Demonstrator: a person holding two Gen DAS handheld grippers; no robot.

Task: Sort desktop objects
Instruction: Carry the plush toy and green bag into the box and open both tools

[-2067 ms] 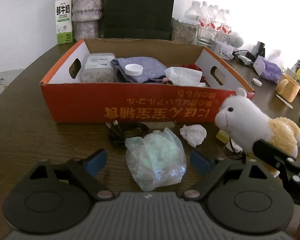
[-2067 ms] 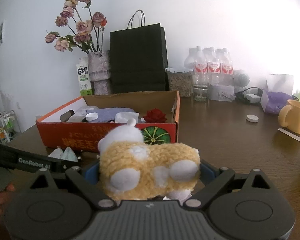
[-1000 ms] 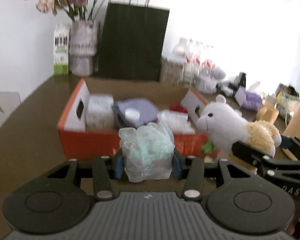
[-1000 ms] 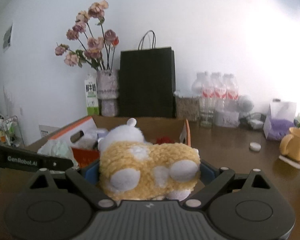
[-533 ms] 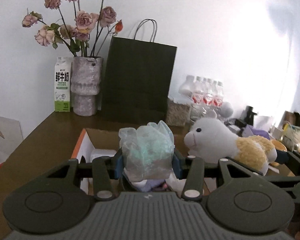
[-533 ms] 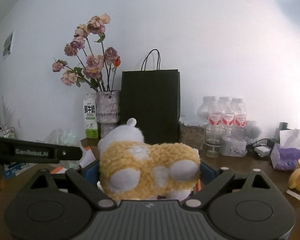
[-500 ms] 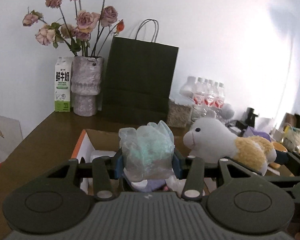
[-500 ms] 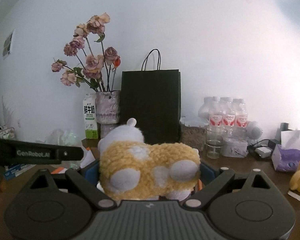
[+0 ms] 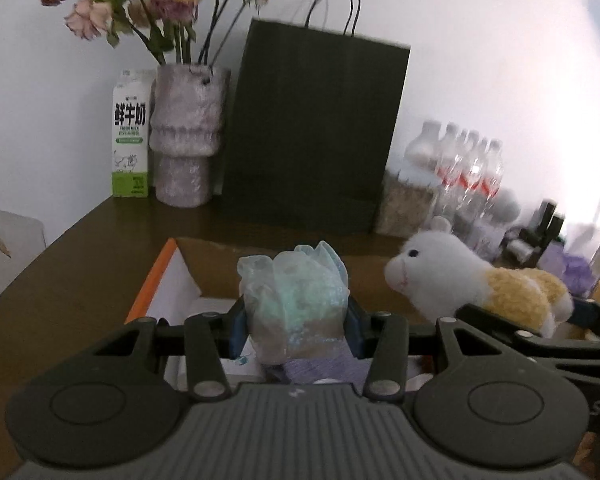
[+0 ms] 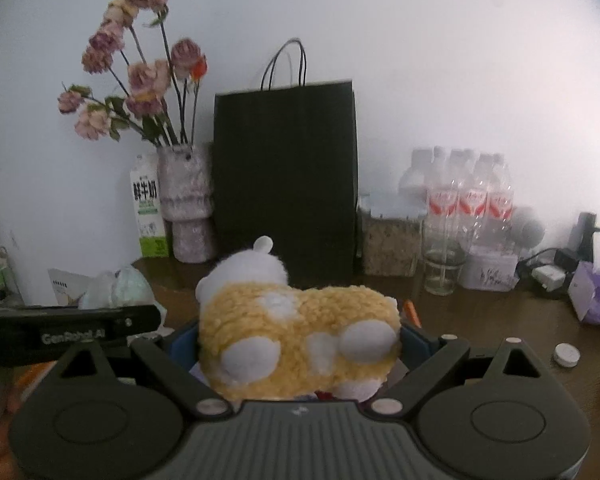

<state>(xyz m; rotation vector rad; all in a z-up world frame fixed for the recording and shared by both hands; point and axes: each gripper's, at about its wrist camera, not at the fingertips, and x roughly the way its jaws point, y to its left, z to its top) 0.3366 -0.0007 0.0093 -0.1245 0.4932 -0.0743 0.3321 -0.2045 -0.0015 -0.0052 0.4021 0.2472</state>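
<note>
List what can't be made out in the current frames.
- Cardboard box contents, left wrist view: mostly hidden behind the left gripper and its crumpled plastic bag.
- Box, right wrist view: almost wholly hidden by the plush alpaca in the right gripper.
- Bottle labels: too blurred.

A black paper bag is stood against the wall, flanked by a vase of dried roses and a milk carton; water bottles are grouped rightward.
</note>
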